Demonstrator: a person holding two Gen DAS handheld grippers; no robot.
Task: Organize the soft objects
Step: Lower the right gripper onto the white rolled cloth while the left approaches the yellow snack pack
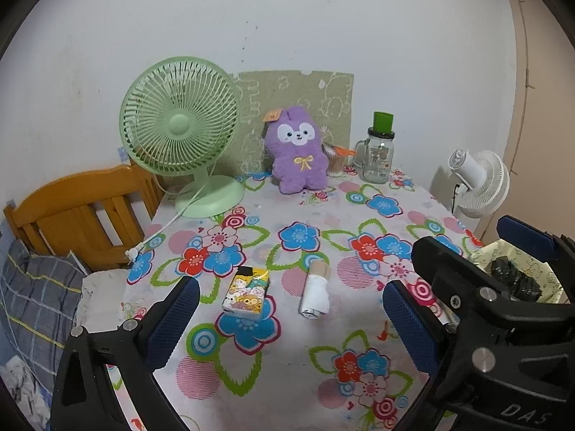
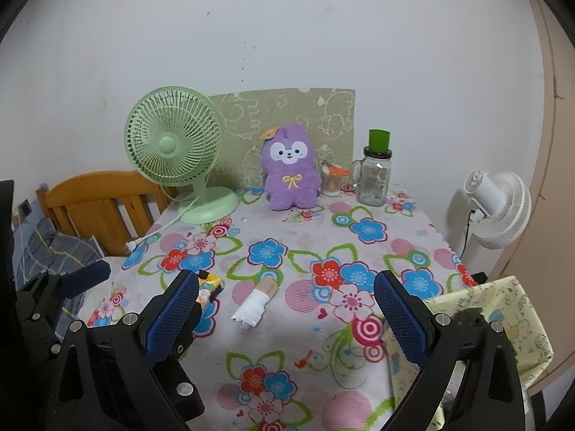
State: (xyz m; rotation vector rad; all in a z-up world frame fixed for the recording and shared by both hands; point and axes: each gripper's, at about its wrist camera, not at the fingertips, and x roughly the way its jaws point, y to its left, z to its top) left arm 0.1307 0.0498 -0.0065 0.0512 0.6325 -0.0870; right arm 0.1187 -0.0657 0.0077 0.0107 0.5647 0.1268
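Note:
A purple plush toy (image 1: 297, 151) (image 2: 291, 168) sits upright at the back of the flowered table (image 1: 359, 323), against a green board. A small cartoon-printed tissue pack (image 1: 245, 294) (image 2: 207, 287) and a rolled white and tan cloth (image 1: 316, 289) (image 2: 256, 303) lie side by side mid-table. My left gripper (image 1: 291, 319) hovers open above the near table, short of the pack and the roll. My right gripper (image 2: 287, 318) is open too, to the right of the left one, with the roll showing between its fingers. Neither holds anything.
A green desk fan (image 1: 179, 125) with its loose cord (image 1: 158, 233) stands back left. A glass jar with a green lid (image 1: 375, 154) and a small cup stand back right. A lined bin (image 2: 503, 323) sits at the table's right edge, a white fan (image 2: 499, 208) beyond. Bed and wooden headboard (image 1: 82, 212) lie left.

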